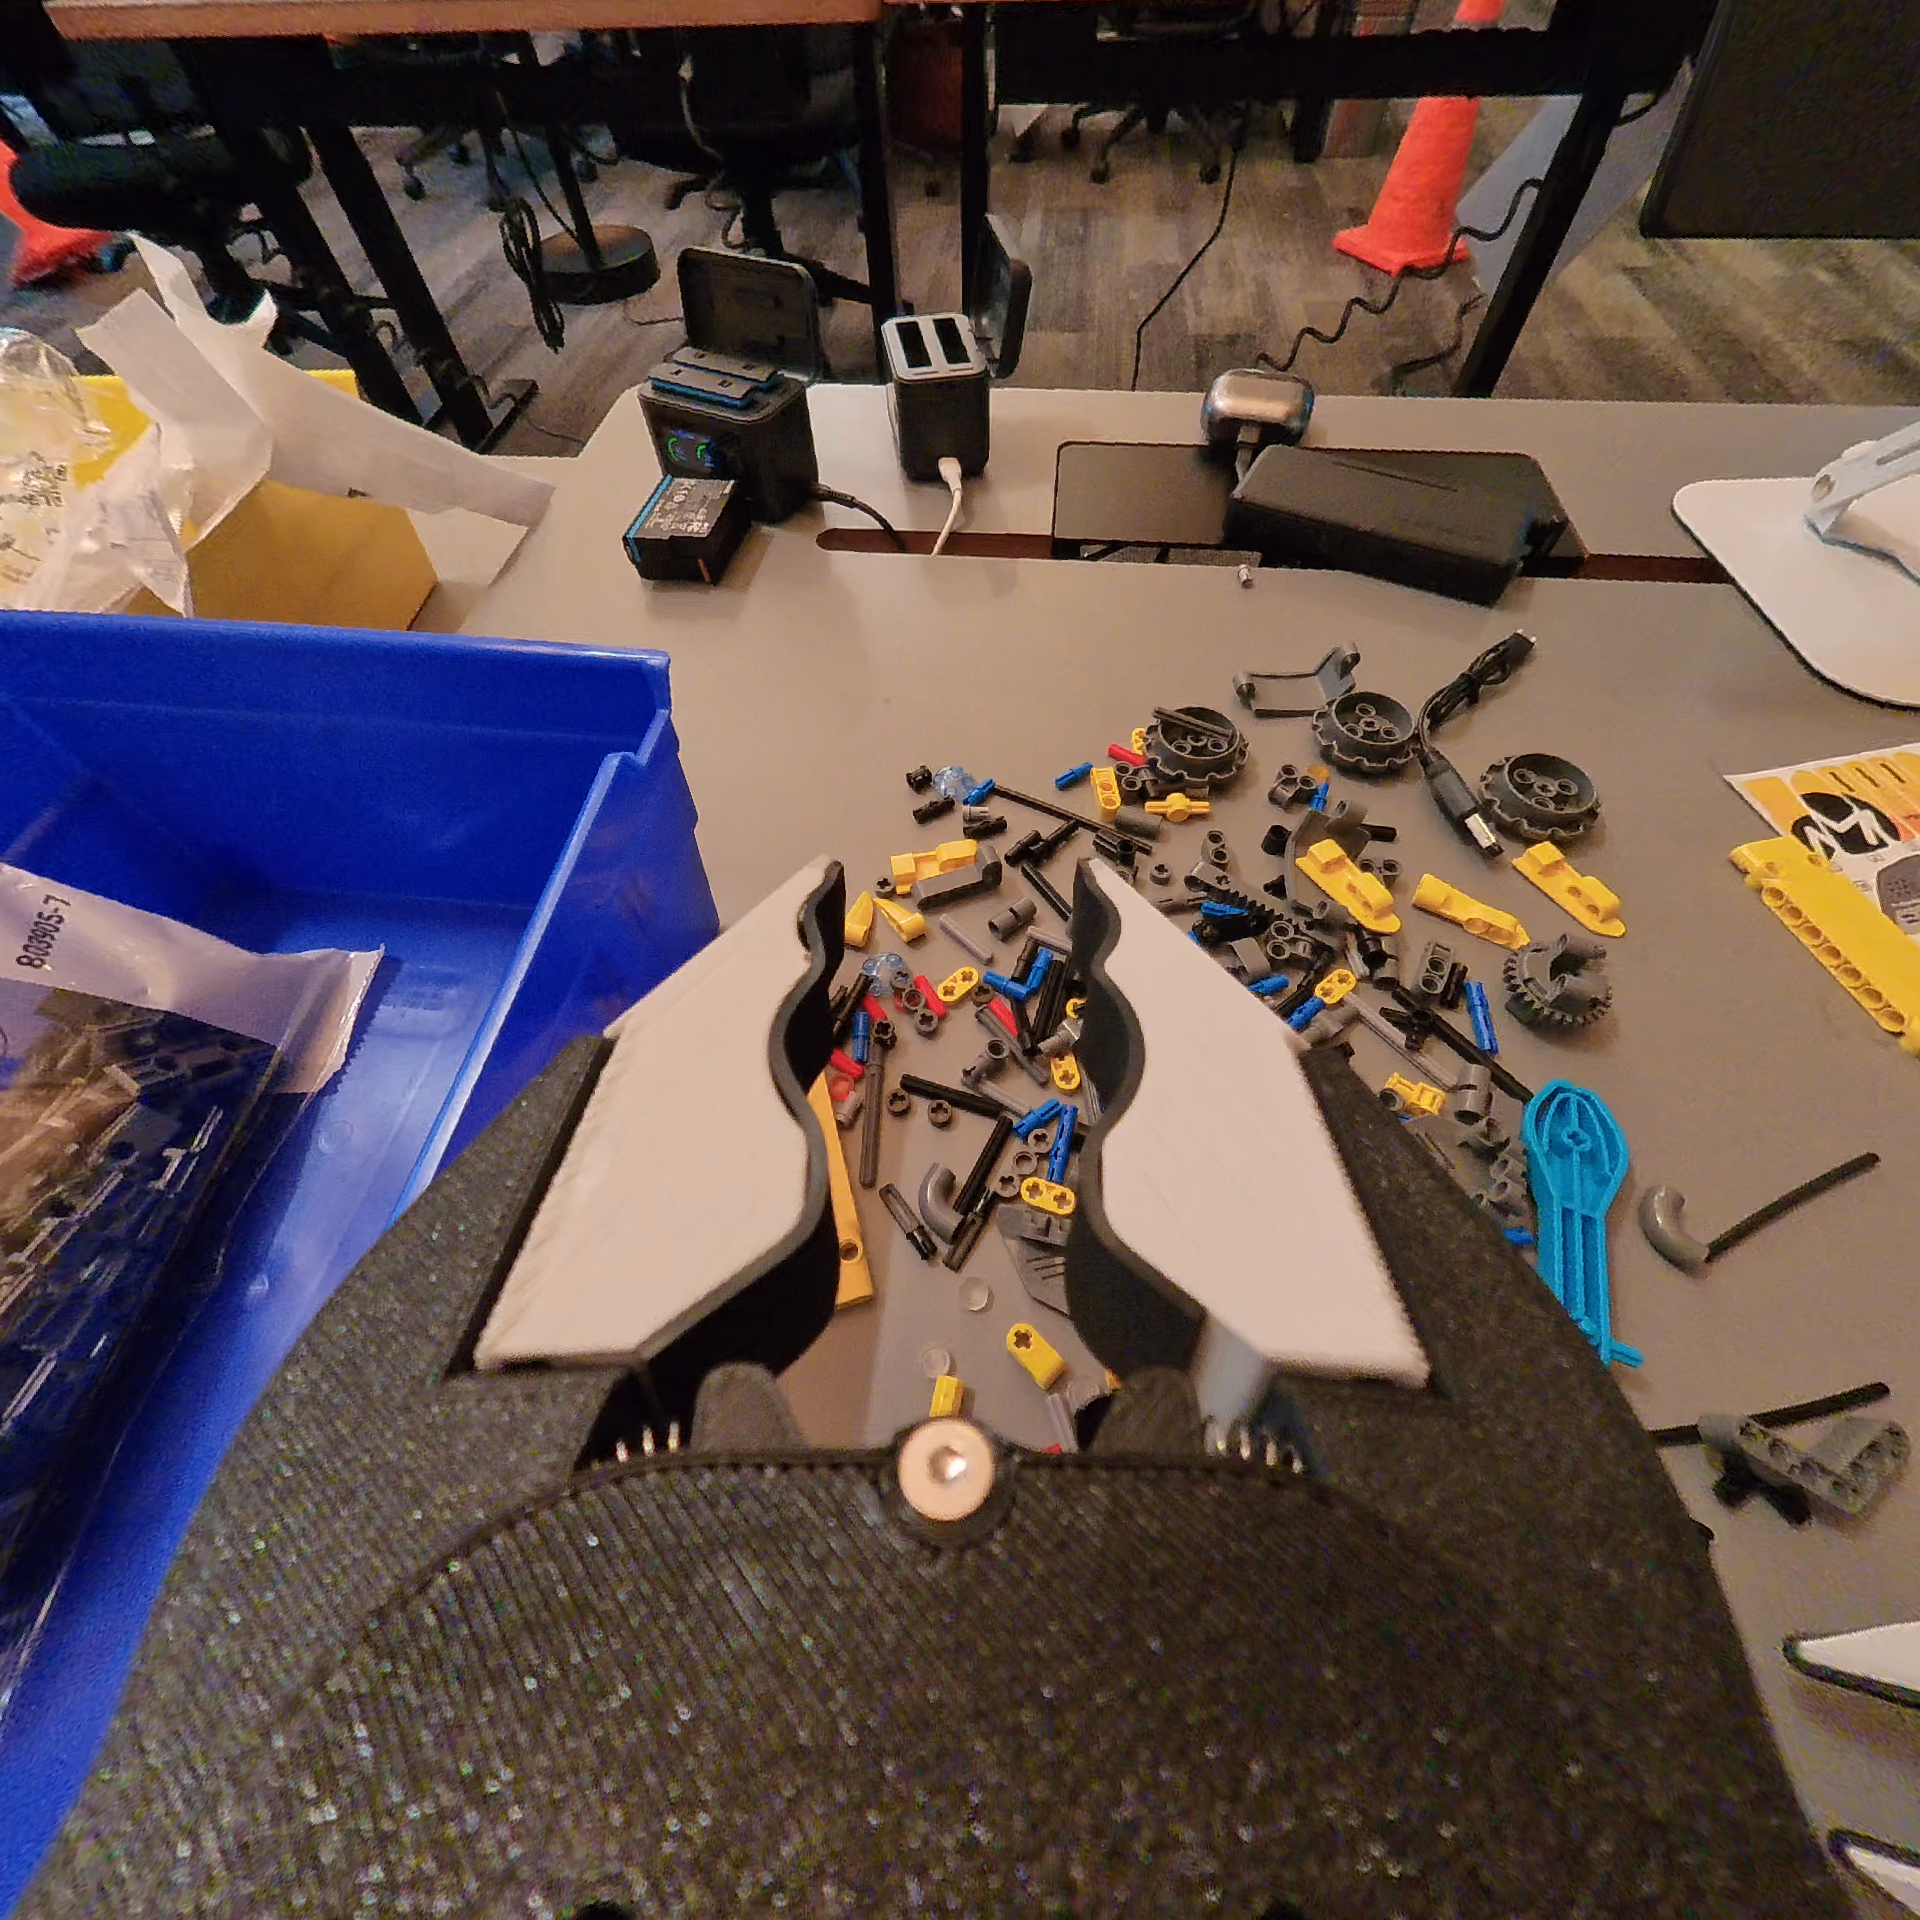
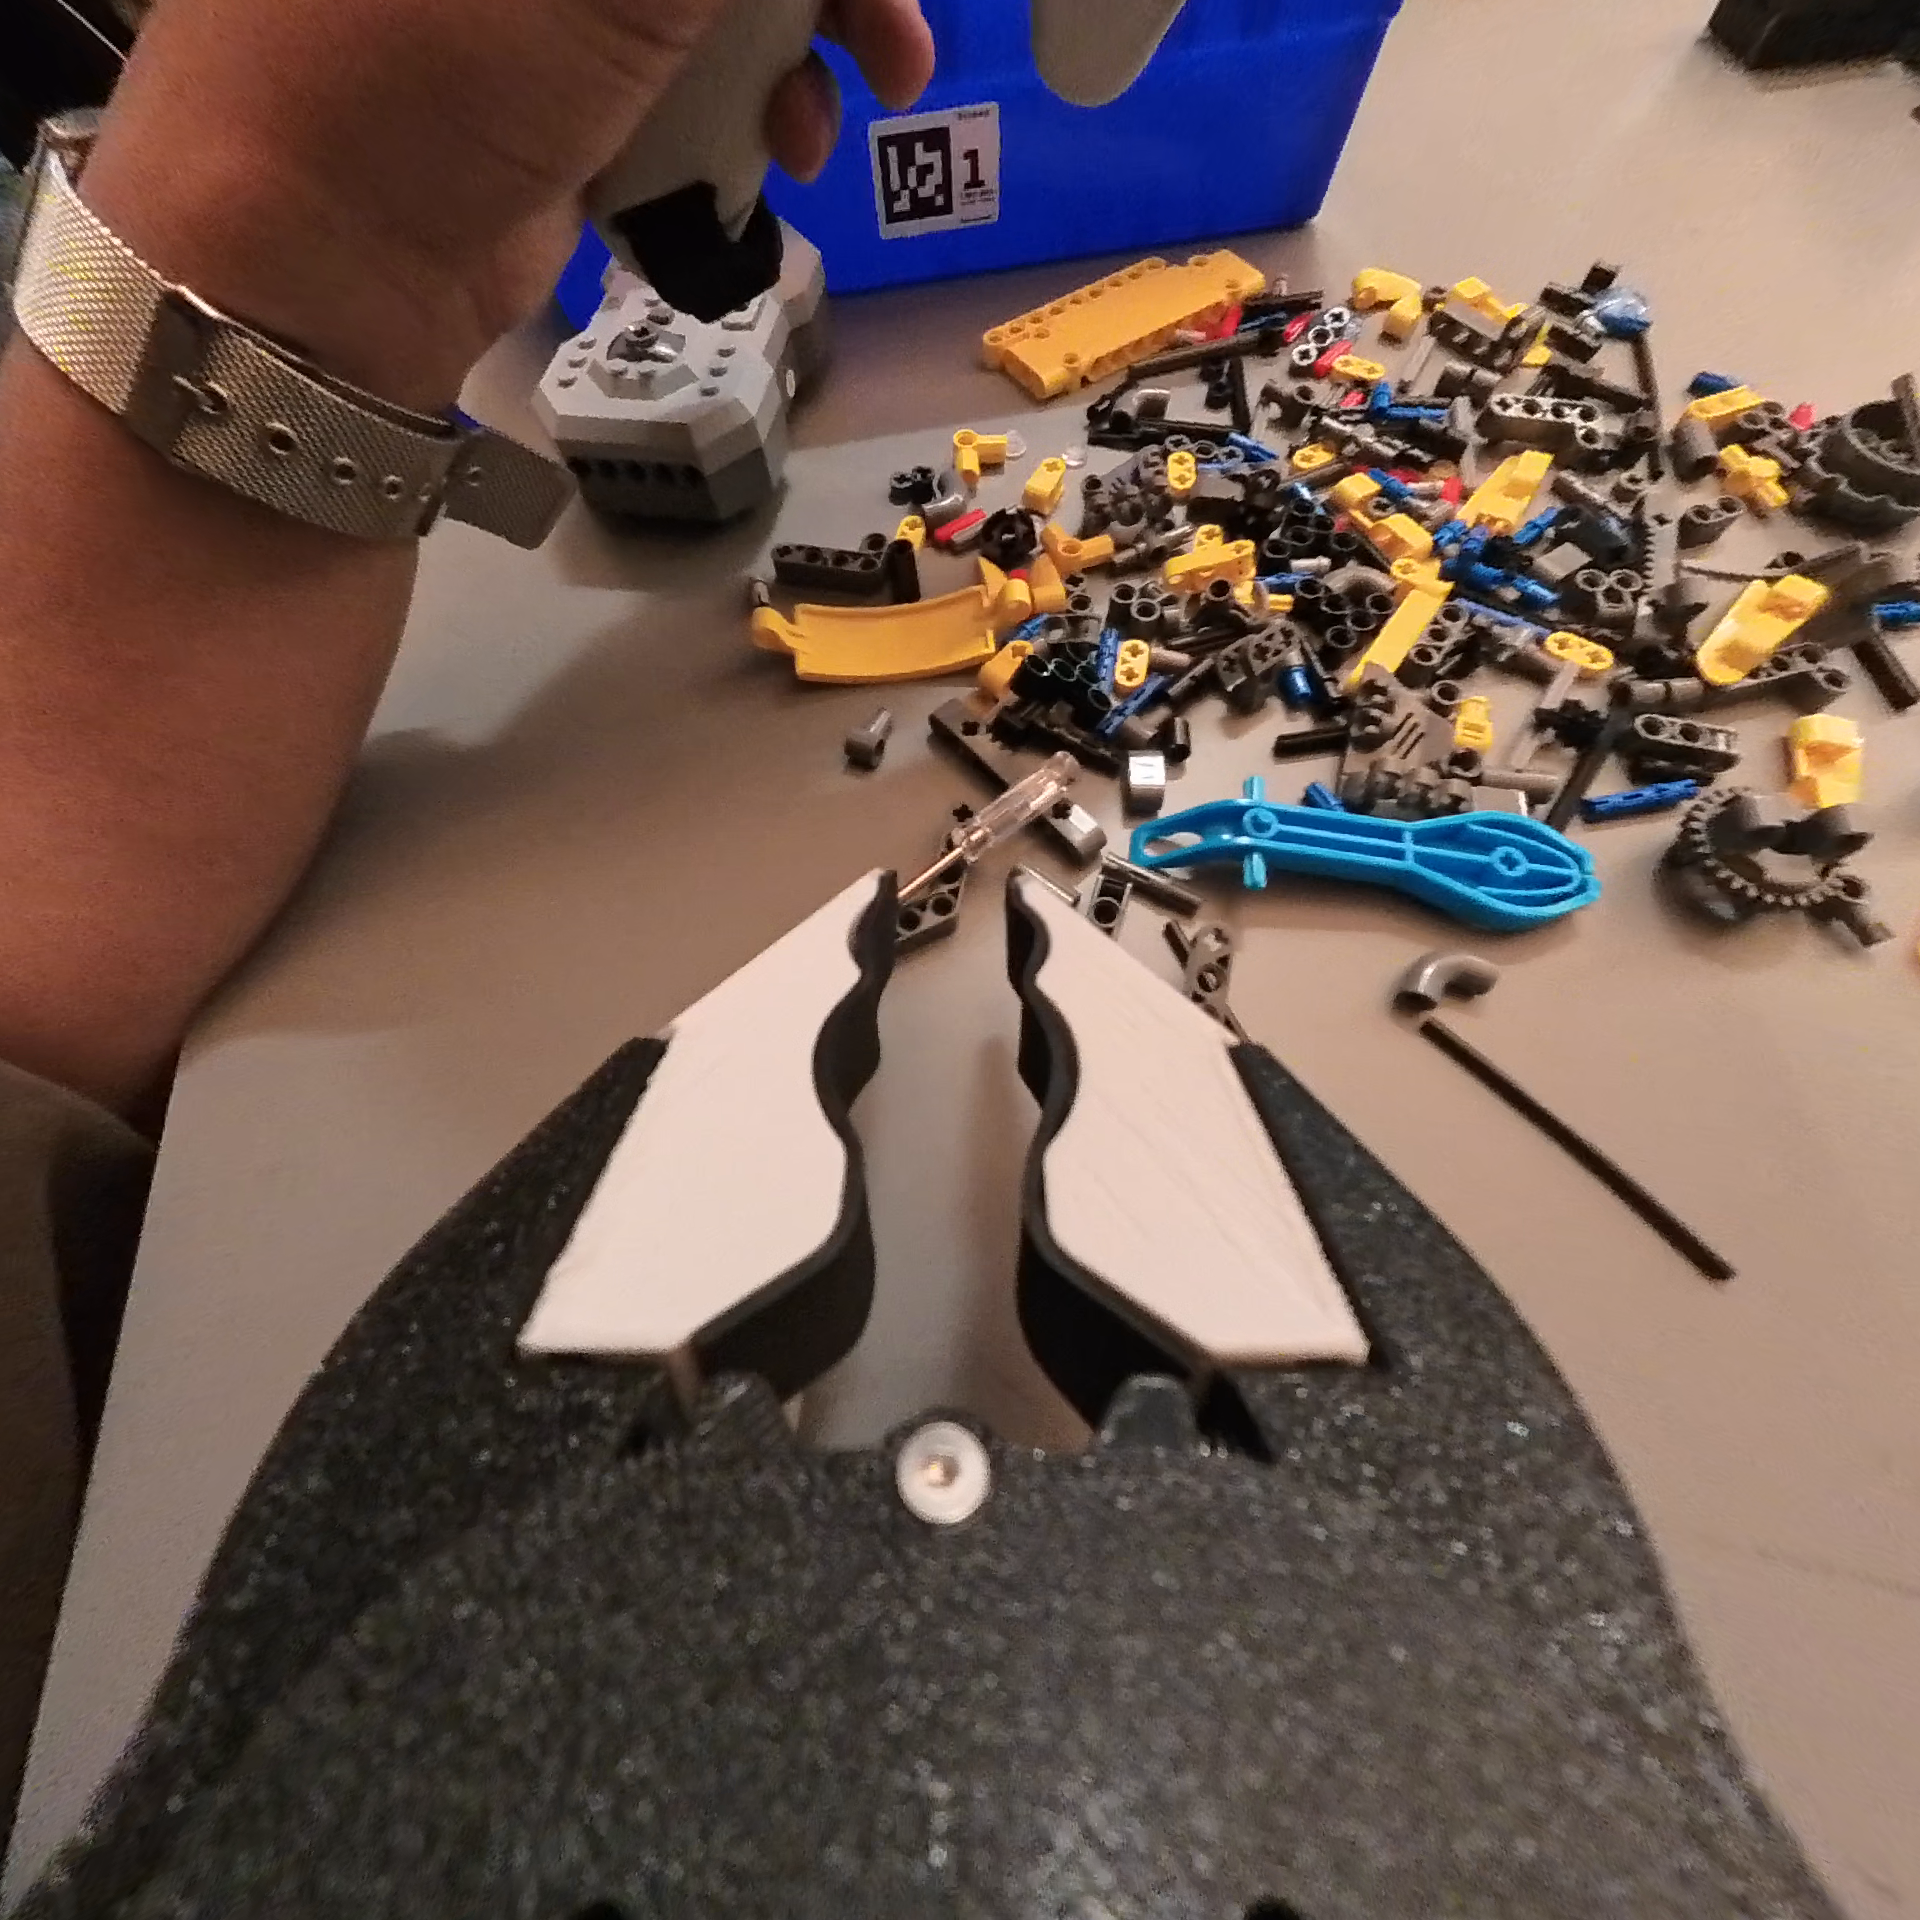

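Note:
A pile of small toy building parts (image 1: pixel 1195 966) in black, grey, yellow and blue lies on the grey table (image 1: pixel 790 686). My left gripper (image 1: pixel 958 883) is open and empty, hovering over the near left of the pile. In the right wrist view the pile (image 2: pixel 1403 582) spreads ahead and to the right. My right gripper (image 2: pixel 951 896) is open and empty, low over the table at the pile's near edge. A small dark grey beam (image 2: pixel 928 912) lies by its left fingertip and a clear rod (image 2: pixel 1023 805) just beyond.
A blue bin (image 1: pixel 343 831) with a plastic bag stands to the left. A light-blue tool (image 2: pixel 1382 852) and a black axle (image 2: pixel 1579 1153) lie to the right. A person's hand (image 2: pixel 312 187) with a metal watch band grips a handle above a grey block (image 2: pixel 665 416). Chargers (image 1: pixel 727 447) stand at the back.

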`<state>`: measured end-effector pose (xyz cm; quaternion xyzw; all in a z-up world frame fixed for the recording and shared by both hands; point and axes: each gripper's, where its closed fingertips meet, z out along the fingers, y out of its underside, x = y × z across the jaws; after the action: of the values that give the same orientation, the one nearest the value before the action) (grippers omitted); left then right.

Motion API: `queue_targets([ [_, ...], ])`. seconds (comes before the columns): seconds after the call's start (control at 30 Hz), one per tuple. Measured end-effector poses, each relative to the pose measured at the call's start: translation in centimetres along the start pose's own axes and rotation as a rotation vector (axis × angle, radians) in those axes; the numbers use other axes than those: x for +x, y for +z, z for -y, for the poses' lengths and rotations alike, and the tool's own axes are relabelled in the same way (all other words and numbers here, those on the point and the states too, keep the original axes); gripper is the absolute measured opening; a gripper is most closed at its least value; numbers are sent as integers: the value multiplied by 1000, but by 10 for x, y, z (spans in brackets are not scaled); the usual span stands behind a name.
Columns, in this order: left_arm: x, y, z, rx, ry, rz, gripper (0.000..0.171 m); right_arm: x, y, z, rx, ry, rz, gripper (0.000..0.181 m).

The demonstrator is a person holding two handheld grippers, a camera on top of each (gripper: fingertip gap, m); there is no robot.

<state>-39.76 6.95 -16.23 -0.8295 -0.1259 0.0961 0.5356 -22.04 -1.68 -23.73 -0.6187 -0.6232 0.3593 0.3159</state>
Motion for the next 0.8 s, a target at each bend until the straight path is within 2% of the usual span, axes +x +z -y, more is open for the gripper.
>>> queue_targets([
  [0.67,0,1,-1,-4,-1,-5,44,0,0,1,2,1,10,21],
  [0.8,-4,0,-1,1,-20,-5,44,26,-9,17,62,-19,-85,21],
])
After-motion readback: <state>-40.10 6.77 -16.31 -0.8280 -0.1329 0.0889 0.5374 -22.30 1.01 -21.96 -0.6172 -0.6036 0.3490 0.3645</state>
